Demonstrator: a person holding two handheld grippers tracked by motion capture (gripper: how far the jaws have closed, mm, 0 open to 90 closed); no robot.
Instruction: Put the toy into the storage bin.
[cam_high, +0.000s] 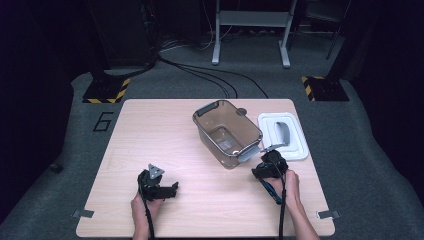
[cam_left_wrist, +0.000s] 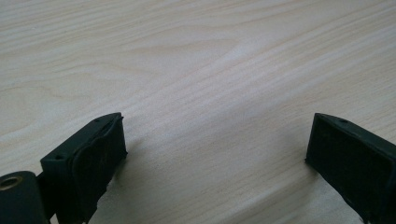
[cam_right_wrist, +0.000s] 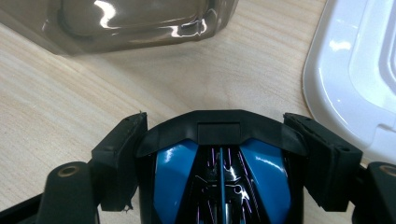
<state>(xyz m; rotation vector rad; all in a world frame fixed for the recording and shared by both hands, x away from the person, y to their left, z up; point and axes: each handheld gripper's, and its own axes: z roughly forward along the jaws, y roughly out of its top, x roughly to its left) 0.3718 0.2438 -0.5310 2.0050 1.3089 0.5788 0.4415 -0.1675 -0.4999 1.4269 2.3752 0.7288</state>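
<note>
In the right gripper view, the blue-and-black object (cam_right_wrist: 219, 168) between the jaws is cut off by the lower edge, its kind not discernible; beyond the object, the clear container (cam_right_wrist: 135, 23) loses its upper part to the top edge and the white lid (cam_right_wrist: 355, 79) runs off the right; in the high view the object is too small to make out

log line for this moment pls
right gripper: jaws either side of black and blue mouse, touching | left gripper: open, nothing between jaws, over table | clear bin: lid off, beside it
</note>
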